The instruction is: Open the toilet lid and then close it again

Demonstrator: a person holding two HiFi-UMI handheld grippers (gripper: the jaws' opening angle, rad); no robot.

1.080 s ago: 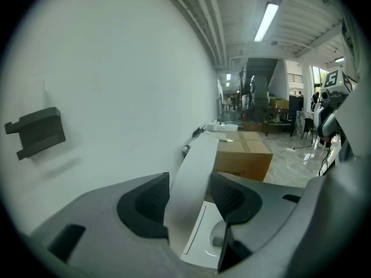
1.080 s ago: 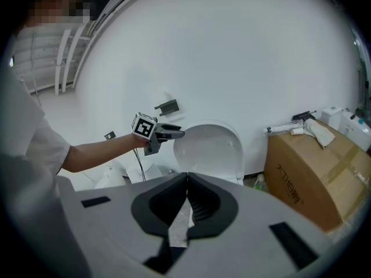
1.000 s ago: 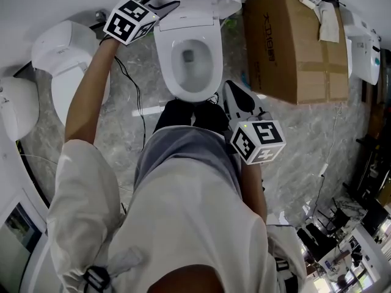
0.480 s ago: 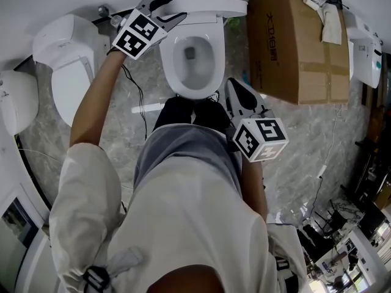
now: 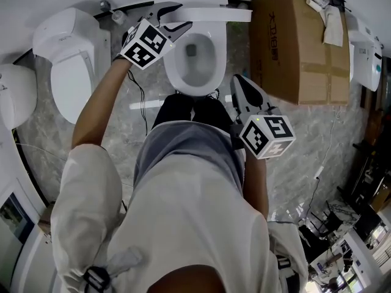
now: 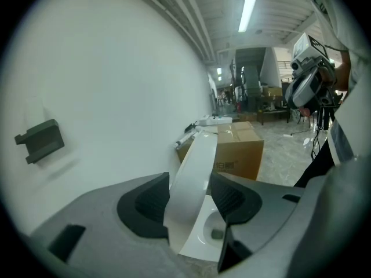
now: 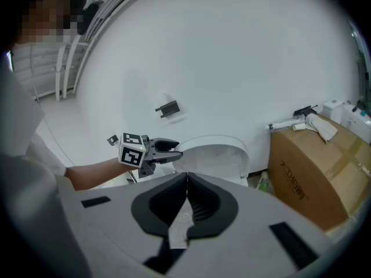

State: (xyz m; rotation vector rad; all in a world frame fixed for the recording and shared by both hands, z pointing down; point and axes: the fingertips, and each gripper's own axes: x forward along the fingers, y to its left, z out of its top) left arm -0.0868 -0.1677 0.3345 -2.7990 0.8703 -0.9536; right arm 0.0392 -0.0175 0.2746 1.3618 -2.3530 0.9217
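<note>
- The left claw [image 5: 176,18] pinches the edge of the lid [image 5: 214,14].
- It should swing the lid slowly, with no slam.
- The right claw [image 5: 238,87] is closed and empty.

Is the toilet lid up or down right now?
Up. The toilet lid stands raised, leaving the bowl uncovered, and the left gripper pinches its edge.

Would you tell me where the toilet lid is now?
The toilet lid is top centre in the head view, raised over the bowl, gripped by the left hand-held gripper.
</note>
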